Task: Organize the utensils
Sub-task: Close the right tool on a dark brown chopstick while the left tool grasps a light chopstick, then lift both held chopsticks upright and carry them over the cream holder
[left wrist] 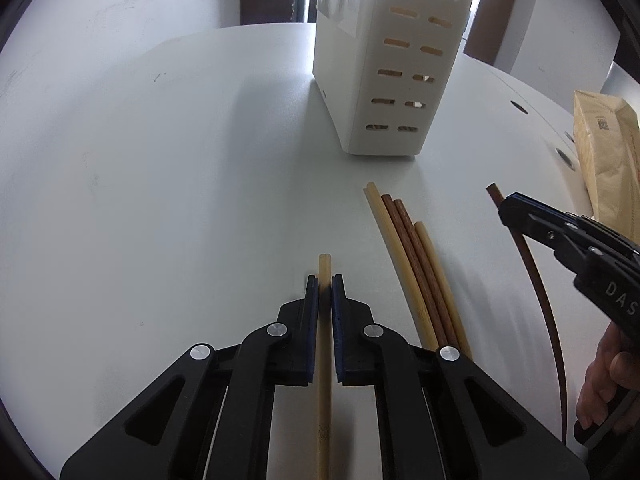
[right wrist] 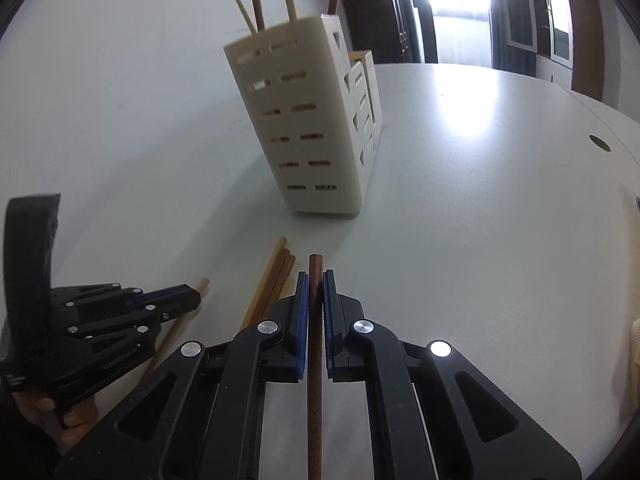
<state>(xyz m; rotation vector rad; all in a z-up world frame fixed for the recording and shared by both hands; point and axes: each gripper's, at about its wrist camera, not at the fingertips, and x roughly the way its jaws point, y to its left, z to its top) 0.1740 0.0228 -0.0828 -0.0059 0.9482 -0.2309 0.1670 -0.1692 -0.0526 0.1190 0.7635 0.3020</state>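
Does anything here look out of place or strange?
Nothing is damaged or spilled. Four chopsticks lie loose on the table near the white holder, not yet put away.

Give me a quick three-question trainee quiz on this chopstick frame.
1. True or false: the left gripper is shut on a light bamboo chopstick.
2. What colour is the chopstick in the right gripper?
3. How many loose chopsticks lie bundled on the table before the white slotted utensil holder: A two, B four, C six?

Key: 1 true; 2 dark brown; 3 B.
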